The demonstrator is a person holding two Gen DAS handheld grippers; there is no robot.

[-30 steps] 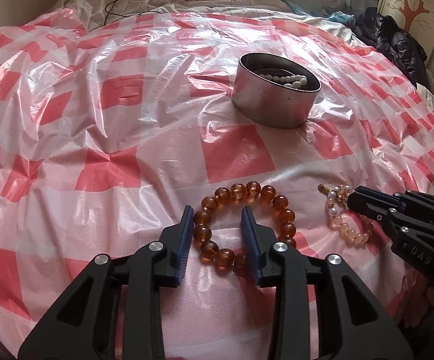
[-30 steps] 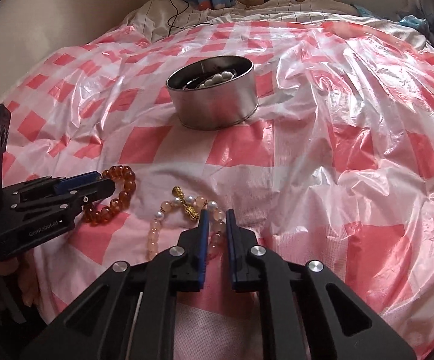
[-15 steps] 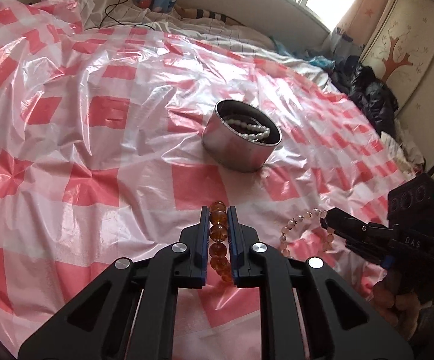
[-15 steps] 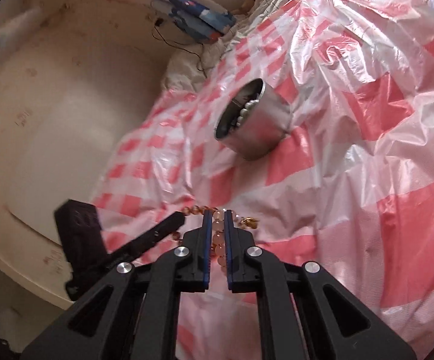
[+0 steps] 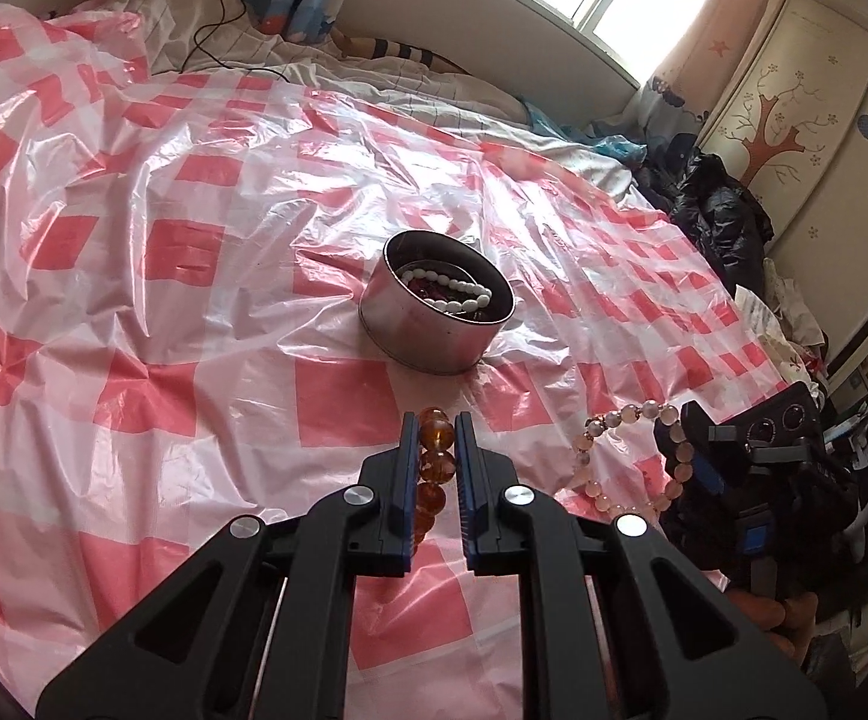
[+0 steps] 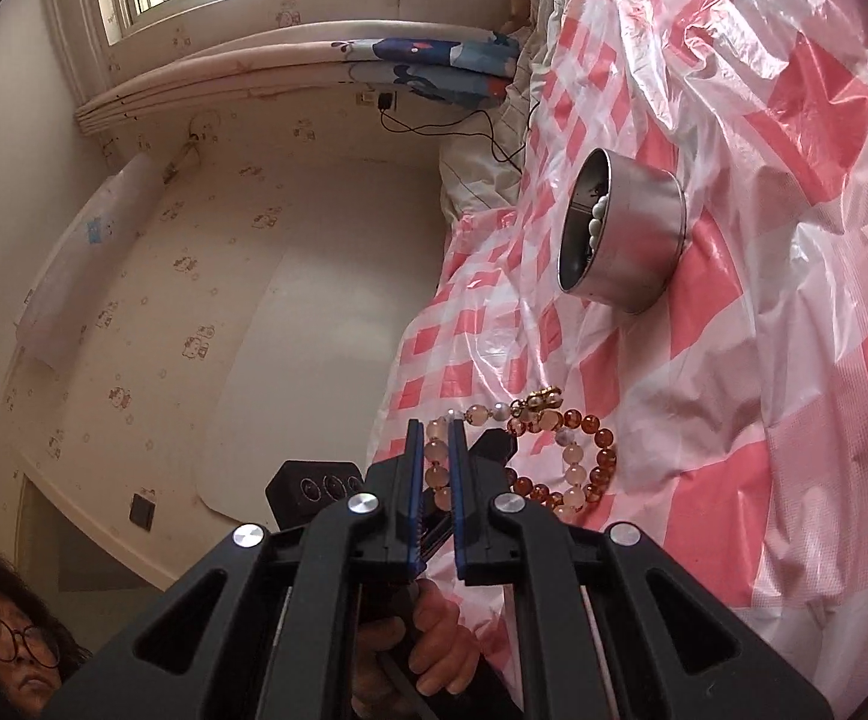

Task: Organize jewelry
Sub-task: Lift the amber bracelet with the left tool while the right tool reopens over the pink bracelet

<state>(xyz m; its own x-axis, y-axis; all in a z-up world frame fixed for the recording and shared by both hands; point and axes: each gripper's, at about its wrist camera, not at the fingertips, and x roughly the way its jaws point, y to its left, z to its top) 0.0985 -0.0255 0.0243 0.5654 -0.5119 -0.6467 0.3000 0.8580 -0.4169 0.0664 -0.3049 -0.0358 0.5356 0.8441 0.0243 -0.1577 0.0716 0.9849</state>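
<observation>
Above the red-and-white checked plastic sheet (image 5: 242,360), the left gripper (image 5: 437,438) pinches the amber bead bracelet (image 5: 434,468) and the right gripper (image 6: 437,450) pinches the pale pink bead bracelet (image 6: 440,468), near the round metal tin (image 5: 434,336)

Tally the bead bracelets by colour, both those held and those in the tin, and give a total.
Amber: 1, the amber bracelet clamped in the left gripper.
Pale pink: 1, the pink bracelet clamped in the right gripper.
White: 1, the white bracelet in the metal tin.
Total: 3. Darker pieces beneath the white one are too unclear to count.
</observation>
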